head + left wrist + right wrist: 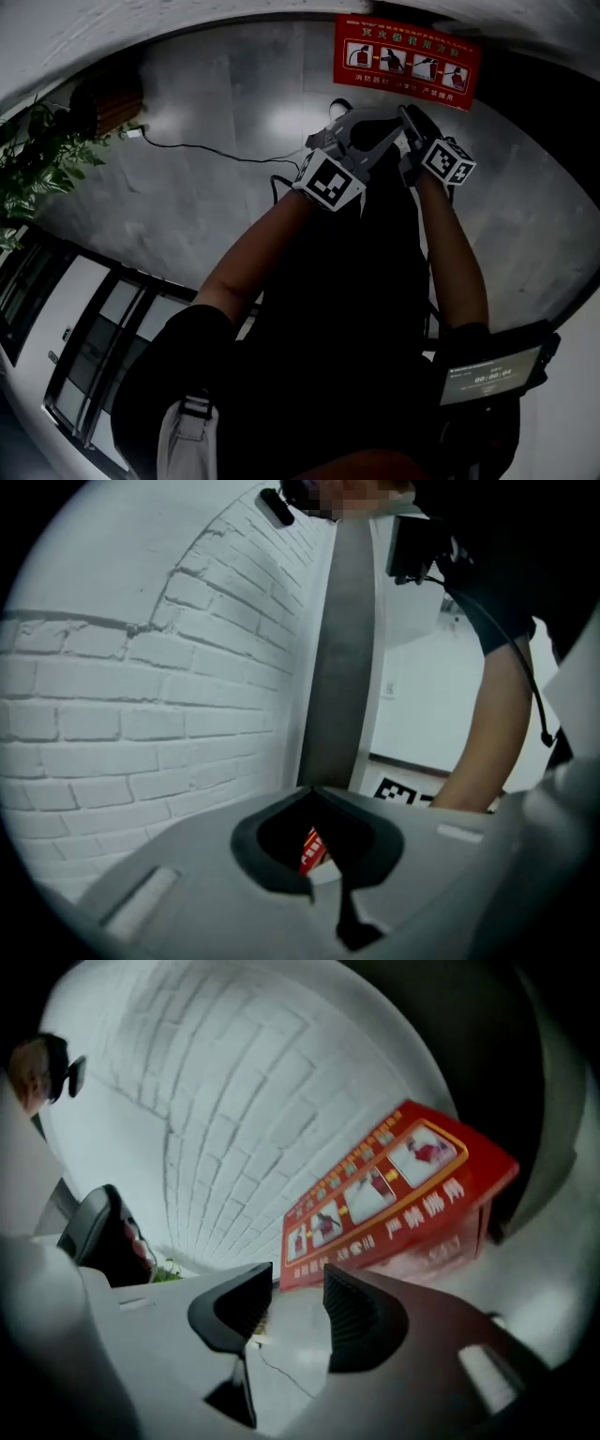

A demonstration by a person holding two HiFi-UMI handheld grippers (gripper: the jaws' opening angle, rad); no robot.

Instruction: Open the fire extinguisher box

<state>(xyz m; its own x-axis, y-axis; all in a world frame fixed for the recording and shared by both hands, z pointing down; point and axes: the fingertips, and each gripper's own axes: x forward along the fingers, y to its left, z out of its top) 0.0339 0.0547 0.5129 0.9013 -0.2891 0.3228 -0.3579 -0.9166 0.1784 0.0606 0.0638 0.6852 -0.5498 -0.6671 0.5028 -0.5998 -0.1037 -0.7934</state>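
Box [394, 1194] red, Chinese print unreadable; left tongs [314, 789] closed, right tongs [298, 1283] parted, empty.

The fingers [266, 858] hide all but a sliver of the red box [312, 852].

Head view: dim; pale glare lay on the concrete floor [286, 122].
Gripper views: brighter, blurred; fisheye edges went black.

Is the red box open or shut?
Shut, it seems. In the right gripper view the lid lies flat on the box, with no gap showing along its edge.
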